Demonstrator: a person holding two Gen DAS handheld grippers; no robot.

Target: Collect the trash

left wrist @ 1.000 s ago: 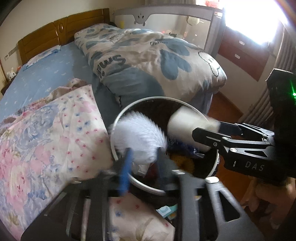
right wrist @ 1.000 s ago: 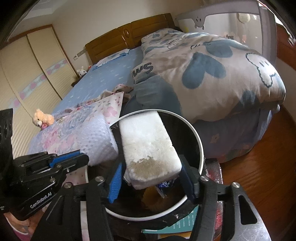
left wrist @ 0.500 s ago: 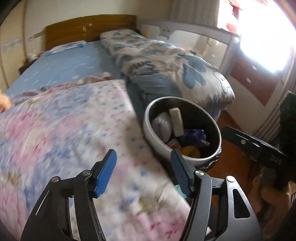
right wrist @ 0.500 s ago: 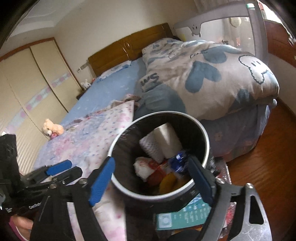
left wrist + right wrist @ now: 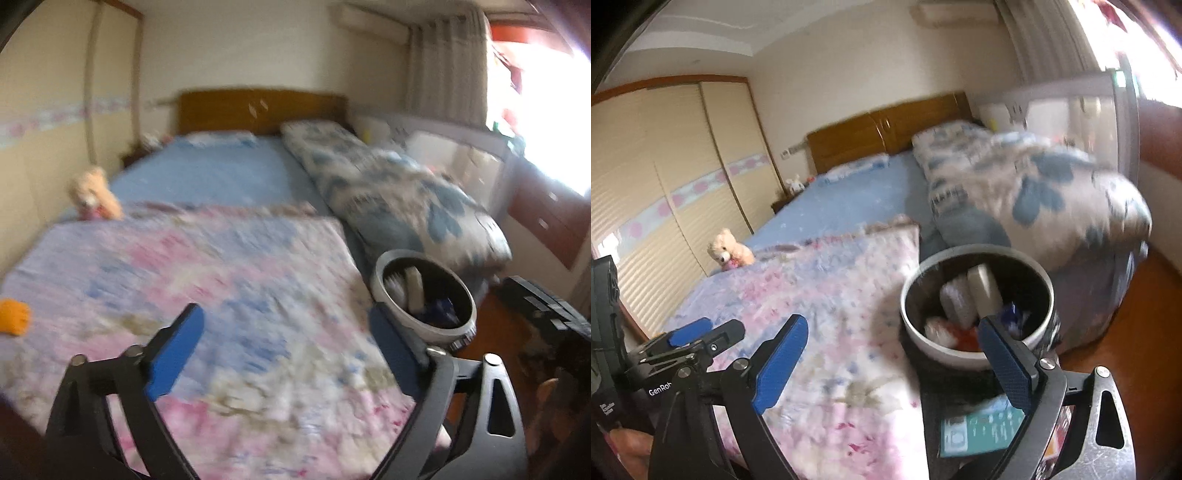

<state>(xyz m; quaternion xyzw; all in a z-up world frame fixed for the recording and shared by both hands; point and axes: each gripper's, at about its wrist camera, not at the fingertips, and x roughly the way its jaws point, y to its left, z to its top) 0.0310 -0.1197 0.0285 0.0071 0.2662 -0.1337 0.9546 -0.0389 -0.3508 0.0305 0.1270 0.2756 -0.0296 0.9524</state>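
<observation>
The round white-rimmed trash bin [image 5: 382, 275] [image 5: 911, 314] stands at the foot of the bed. Inside it lean a white foam block [image 5: 414, 291] [image 5: 985, 290] and a white netted wrap [image 5: 955, 302] on top of coloured wrappers. My left gripper [image 5: 284, 321] hangs over the floral quilt, to the left of the bin; its jaws are opening with nothing between them. It also shows low on the left in the right wrist view [image 5: 713, 334]. My right gripper [image 5: 892, 328] is back from the bin, jaws opening and empty. A small orange object [image 5: 13, 317] lies on the quilt at the far left.
A pink floral quilt [image 5: 221, 277] covers the near bed; a blue-patterned duvet [image 5: 1052, 195] is heaped behind the bin. A teddy bear [image 5: 727, 247] sits by the wardrobe [image 5: 665, 166]. A teal booklet [image 5: 982, 424] lies under the bin. Wooden floor [image 5: 1145, 295] on the right.
Both grippers let go of the netted wrap and the foam block, which now lie in the bin. Both opened wide and drew back and up; the left one swung left over the quilt.
</observation>
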